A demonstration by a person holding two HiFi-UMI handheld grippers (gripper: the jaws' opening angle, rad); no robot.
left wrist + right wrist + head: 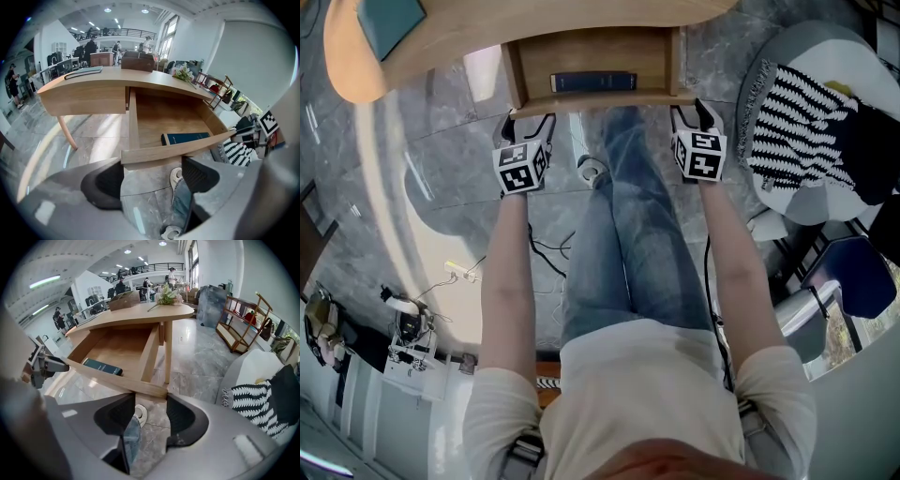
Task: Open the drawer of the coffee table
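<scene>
- Probably light and stiff, this wooden drawer [581,52], holding just a book [592,82].
- Best gripped at both ends of front board [600,99].
- Spread wide at left gripper [530,119] and right gripper [694,112], pinching nothing.

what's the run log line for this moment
drawer: open | book: lying inside | left gripper: jaws apart, tips at drawer front | right gripper: jaws apart, tips at drawer front

The drawer [591,52] and the tabletop [459,42] are showing pale, smooth, matt wood. The floor [441,164] is gleaming like polished grey stone. At the frame's right, a striped throw [797,131] is looking like fringed woven cloth.
</scene>
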